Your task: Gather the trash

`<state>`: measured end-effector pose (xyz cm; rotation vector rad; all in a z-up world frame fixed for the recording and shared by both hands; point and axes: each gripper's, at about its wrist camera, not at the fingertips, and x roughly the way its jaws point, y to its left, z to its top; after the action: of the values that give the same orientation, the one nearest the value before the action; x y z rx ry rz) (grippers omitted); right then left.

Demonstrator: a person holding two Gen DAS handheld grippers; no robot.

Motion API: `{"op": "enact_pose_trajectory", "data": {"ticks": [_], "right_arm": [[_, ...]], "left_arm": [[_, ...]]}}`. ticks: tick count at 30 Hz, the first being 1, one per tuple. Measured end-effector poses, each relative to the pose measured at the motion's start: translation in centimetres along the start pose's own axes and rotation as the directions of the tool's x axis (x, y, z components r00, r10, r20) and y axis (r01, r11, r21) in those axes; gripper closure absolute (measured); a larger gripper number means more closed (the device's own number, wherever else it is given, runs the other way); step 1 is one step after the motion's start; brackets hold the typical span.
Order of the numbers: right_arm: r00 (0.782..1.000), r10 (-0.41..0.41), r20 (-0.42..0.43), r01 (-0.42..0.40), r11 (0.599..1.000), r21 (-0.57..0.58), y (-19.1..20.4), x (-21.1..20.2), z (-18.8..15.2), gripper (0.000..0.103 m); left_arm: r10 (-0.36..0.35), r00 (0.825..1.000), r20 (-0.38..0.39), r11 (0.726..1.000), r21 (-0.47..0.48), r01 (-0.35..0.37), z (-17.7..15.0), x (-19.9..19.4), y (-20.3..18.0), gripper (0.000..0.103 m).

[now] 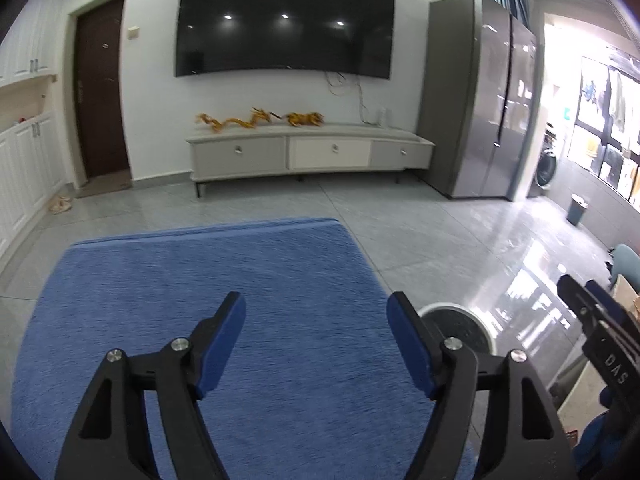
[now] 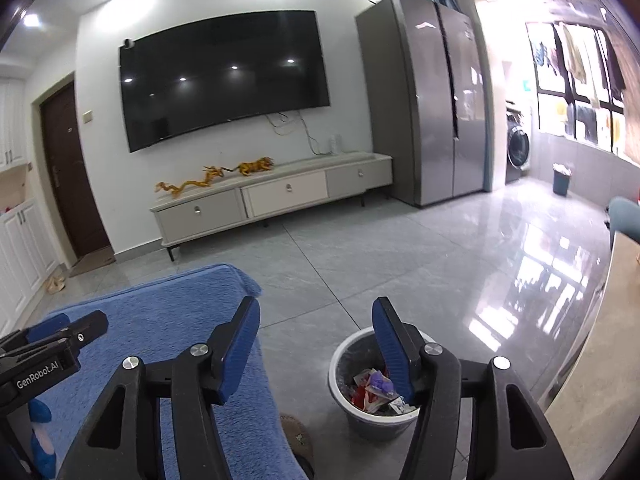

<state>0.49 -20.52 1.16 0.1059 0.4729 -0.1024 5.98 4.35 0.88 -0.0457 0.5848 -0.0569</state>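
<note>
Hovering with fingers spread and empty: left gripper (image 1: pixel 316 344) over the blue rug (image 1: pixel 168 280), right gripper (image 2: pixel 316 344) above grey floor, beside the bin (image 2: pixel 348 364) holding crumpled wrappers (image 2: pixel 374 390).

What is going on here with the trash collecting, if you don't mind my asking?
A person holds two sets of tongs above a blue rug. Both the left tongs and the right tongs are open and empty. A grey trash bin on the tiled floor beside the rug already holds crumpled wrappers. No loose trash shows on the rug.
</note>
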Motion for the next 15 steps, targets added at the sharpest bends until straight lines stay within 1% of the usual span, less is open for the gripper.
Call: {"op": "enact_pose_trajectory", "data": {"ticks": [3,5,6,7,8,10,15], "right_arm": [[0.998,0.047,0.032,-0.046,0.998,-0.038,1.5,-1.4,-0.3,0.036],[0.996,0.07,0.048,-0.067,0.996,-0.063,2.5,-2.1,-0.5,0.028],[0.995,0.077,0.056,-0.073,0.995,-0.074,2.9,-2.6,-0.8,0.028],[0.994,0.089,0.065,-0.083,0.993,-0.09,3.4,-3.1,-1.0,0.026],[0.993,0.099,0.071,-0.091,0.991,-0.101,3.8,-3.5,-1.2,0.023],[0.99,0.119,0.08,-0.109,0.986,-0.124,4.5,-4.0,-1.4,0.021],[0.986,0.138,0.096,-0.122,0.98,-0.156,5.1,-5.1,-2.0,0.013]], "left_arm": [[0.043,0.998,0.044,0.999,-0.021,-0.042,-0.8,-2.3,2.4,0.031],[0.07,0.995,0.067,0.997,-0.021,-0.069,-1.5,-3.7,3.2,0.031],[0.085,0.993,0.077,0.996,-0.018,-0.084,-1.7,-4.1,3.6,0.03],[0.105,0.991,0.085,0.994,-0.016,-0.104,-2.0,-4.7,4.0,0.027],[0.114,0.989,0.09,0.993,-0.019,-0.113,-2.3,-5.1,4.2,0.025],[0.116,0.988,0.103,0.993,-0.03,-0.113,-2.6,-5.8,4.5,0.021],[0.096,0.988,0.123,0.995,-0.03,-0.093,-2.7,-6.7,3.8,0.018]]}}
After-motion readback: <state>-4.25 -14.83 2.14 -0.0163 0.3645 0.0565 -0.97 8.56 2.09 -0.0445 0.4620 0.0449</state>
